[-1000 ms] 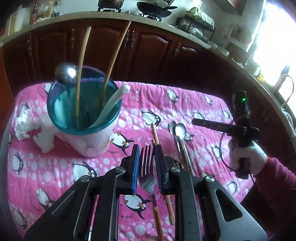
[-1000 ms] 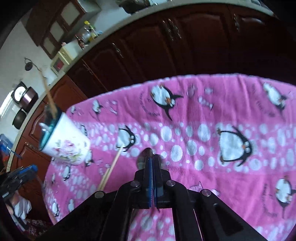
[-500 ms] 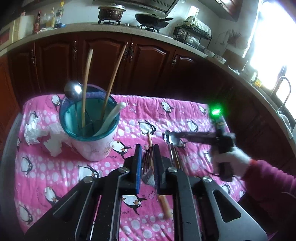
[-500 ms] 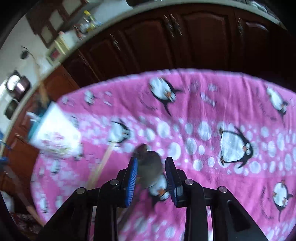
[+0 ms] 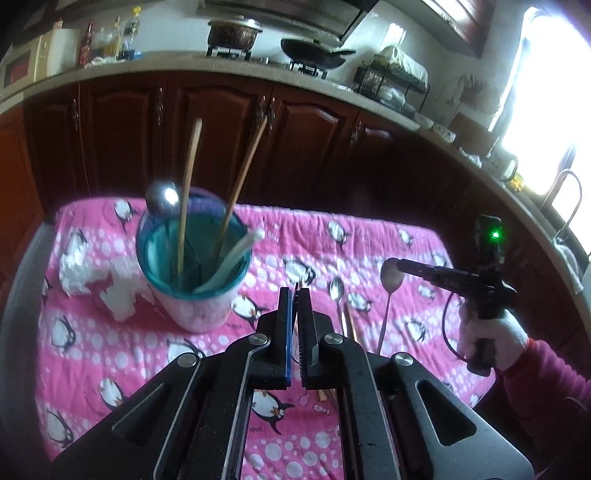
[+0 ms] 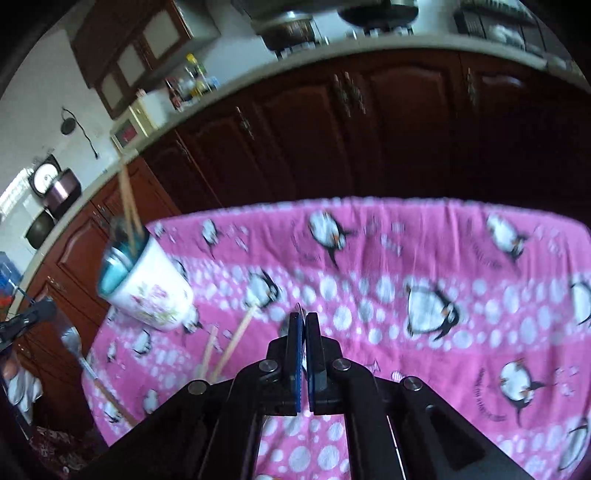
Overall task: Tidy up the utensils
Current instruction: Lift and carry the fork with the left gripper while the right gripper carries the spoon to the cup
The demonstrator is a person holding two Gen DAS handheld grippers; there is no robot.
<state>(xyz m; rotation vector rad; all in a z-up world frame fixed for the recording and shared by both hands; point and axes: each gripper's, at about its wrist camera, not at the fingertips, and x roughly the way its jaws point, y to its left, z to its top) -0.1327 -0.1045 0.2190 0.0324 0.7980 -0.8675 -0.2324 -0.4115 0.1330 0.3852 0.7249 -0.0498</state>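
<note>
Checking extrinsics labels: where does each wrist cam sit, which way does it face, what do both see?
Left wrist: on left gripper, looks across pink cloth toward cabinets; shows own shut jaws, plus right gripper and gloved hand holding spoon.
Right wrist: on right gripper, rolled, looks over cloth toward cabinets; shows own shut jaws, left gripper with fork far left.
Shared: utensil cup, cloth, cabinets, both grippers.

A pink penguin blanket (image 5: 369,236) covers the table. Crumpled white tissue (image 5: 79,266) lies at nine o'clock on it. Dark wooden cabinets (image 5: 306,147) run behind at twelve o'clock, with a pot (image 5: 234,31) and wok (image 5: 314,55) on the counter above. A dish rack (image 5: 397,79) sits at one o'clock.
</note>
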